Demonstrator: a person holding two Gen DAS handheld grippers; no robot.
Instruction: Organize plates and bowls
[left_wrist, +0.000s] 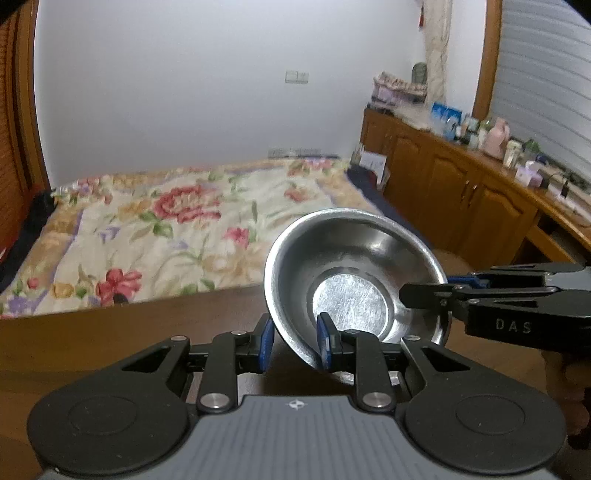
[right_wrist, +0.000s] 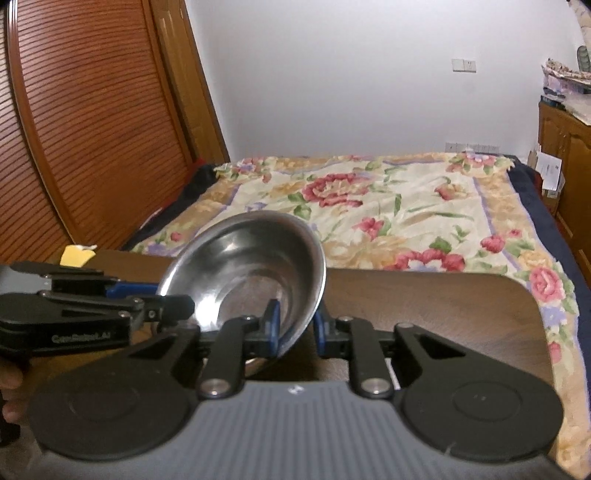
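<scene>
The left claw (left_wrist: 295, 341) pinches the near rim of a steel bowl (left_wrist: 354, 280), one blue pad (left_wrist: 324, 339) inside the wall and the other outside it. The right claw (right_wrist: 295, 328) grips the same bowl (right_wrist: 247, 280) at another part of the rim, again with one blue pad on each side of the wall. In the left wrist view the right claw (left_wrist: 424, 297) reaches in from the right edge, and its black body carries the letters "DAS". In the right wrist view the left claw (right_wrist: 173, 306) comes in from the left, with pale lettering on its body too blurred to read with certainty. The bowl is held tilted, lifted above a dark wooden counter (right_wrist: 424, 306). A yellow scrap (right_wrist: 75, 254) lies at the counter's far left corner. Beyond the counter is a bed with a floral cover (left_wrist: 177, 229), with a white wall behind. Wooden cabinets (left_wrist: 454, 188) along the right hold boxes and bottles; their labels are unreadable.
</scene>
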